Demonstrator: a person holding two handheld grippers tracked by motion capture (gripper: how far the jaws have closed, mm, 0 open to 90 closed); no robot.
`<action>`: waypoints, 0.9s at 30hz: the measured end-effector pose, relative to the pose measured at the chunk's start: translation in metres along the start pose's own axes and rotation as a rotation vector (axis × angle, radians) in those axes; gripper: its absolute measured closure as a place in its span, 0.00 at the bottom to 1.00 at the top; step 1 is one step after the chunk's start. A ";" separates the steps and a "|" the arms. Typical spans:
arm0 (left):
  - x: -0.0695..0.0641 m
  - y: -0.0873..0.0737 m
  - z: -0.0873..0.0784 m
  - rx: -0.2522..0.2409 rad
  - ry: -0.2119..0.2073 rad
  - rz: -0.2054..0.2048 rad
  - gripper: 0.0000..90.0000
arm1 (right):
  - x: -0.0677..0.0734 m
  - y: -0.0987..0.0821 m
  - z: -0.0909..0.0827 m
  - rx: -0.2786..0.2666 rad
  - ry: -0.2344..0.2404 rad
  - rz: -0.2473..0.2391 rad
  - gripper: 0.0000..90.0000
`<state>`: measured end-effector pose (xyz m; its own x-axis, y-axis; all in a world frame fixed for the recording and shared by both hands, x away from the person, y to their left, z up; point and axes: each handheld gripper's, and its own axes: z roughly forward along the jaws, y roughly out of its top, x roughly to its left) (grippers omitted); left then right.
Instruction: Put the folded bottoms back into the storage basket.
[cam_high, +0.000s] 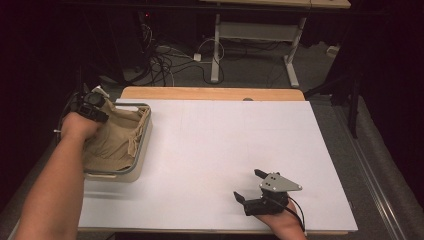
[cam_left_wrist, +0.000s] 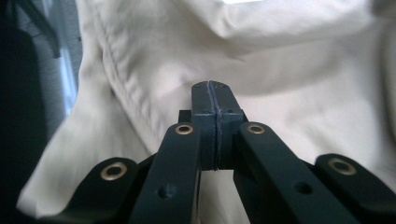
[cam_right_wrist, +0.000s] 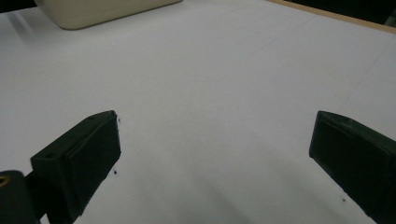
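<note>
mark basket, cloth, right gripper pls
basket (cam_high: 143, 145): high view, on its right rim.
cloth (cam_high: 112, 140): high view, middle of the tan folds inside the basket.
right gripper (cam_high: 247, 186): high view, midway between its open fingertips.

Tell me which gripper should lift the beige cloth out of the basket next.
Left. The left gripper is over the basket, fingers shut against the beige cloth. The right gripper rests open on bare table, well away.

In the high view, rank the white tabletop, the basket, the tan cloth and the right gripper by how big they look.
1. white tabletop
2. basket
3. tan cloth, nearly fills the basket, so close to it
4. right gripper
</note>
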<state>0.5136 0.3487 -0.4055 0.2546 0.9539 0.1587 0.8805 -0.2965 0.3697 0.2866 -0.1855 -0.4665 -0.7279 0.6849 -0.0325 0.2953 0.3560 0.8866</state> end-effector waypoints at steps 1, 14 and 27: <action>-0.002 0.003 0.005 0.021 0.027 -0.002 0.97 | 0.001 0.000 0.000 -0.003 0.003 -0.001 0.04; -0.018 0.009 0.055 0.135 0.189 0.003 0.97 | 0.004 0.003 -0.001 -0.018 0.016 -0.008 0.04; -0.007 -0.025 -0.008 -0.018 -0.102 -0.100 0.97 | -0.012 0.004 -0.003 -0.048 -0.047 -0.012 0.03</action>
<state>0.4866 0.3495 -0.4084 0.2063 0.9781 0.0263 0.8963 -0.1997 0.3959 0.2947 -0.1944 -0.4610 -0.7012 0.7101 -0.0638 0.2562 0.3345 0.9069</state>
